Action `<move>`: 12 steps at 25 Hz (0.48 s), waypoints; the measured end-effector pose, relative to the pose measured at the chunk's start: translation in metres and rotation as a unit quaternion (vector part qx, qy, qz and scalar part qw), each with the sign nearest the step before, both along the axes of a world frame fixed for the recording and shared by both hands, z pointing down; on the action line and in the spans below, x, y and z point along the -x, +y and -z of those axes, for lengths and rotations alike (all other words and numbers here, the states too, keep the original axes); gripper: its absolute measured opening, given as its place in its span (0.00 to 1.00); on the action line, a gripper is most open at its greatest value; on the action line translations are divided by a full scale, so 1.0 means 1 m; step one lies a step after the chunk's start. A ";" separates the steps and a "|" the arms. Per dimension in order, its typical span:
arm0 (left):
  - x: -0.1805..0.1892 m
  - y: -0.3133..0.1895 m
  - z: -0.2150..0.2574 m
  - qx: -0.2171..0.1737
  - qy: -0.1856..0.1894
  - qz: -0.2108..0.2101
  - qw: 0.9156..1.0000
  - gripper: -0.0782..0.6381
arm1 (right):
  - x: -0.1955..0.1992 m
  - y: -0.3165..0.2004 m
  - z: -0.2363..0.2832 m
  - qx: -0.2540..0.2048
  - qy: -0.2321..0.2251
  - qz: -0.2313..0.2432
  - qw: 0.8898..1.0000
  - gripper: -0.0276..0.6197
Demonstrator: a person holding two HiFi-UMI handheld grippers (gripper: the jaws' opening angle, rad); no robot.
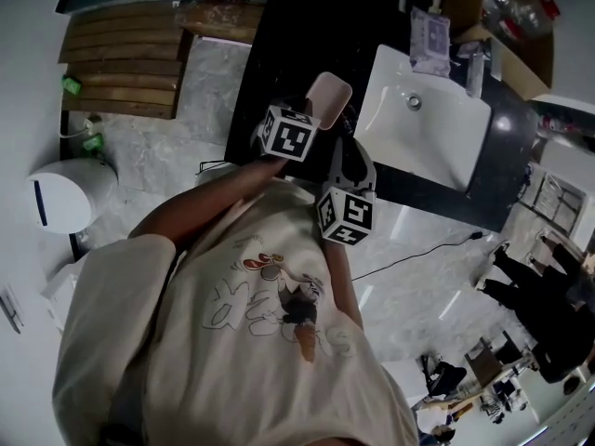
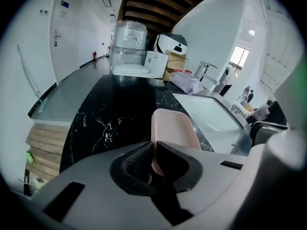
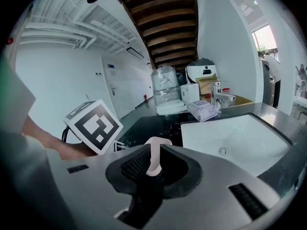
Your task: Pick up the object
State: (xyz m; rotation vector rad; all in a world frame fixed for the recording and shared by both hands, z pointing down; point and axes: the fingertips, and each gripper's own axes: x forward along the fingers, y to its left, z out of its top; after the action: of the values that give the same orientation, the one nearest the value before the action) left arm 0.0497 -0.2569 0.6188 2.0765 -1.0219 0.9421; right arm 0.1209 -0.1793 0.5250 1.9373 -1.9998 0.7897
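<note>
A shallow pink tray (image 1: 331,97) hangs tilted above the black marble counter (image 1: 279,54), just left of the white sink (image 1: 389,110). My left gripper (image 1: 312,117) is shut on the tray's near rim. In the left gripper view the tray (image 2: 175,128) stretches away from the jaws (image 2: 154,160), its rim pinched between the pads. My right gripper (image 1: 345,152) meets the tray from the sink side. In the right gripper view the tray's edge (image 3: 155,153) stands upright between the pads of the right gripper (image 3: 154,166), touching both.
The sink basin (image 3: 240,133) lies right of the tray, with a tap (image 2: 205,71) and a wrapped cloth bundle (image 1: 429,37) behind it. A wrapped white appliance (image 2: 128,49) and a cardboard box (image 1: 521,40) stand at the counter's far end. Wooden slats (image 1: 125,59) lie left.
</note>
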 end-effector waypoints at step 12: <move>0.010 0.006 0.029 -0.034 0.027 -0.034 0.998 0.16 | 0.006 0.005 0.010 -0.012 0.009 -0.033 0.999 0.12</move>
State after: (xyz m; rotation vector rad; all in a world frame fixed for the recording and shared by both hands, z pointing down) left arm 0.0397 -0.2512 0.5900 2.1935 -0.9735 0.8908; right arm 0.1148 -0.1739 0.5149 2.0257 -1.9541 0.7651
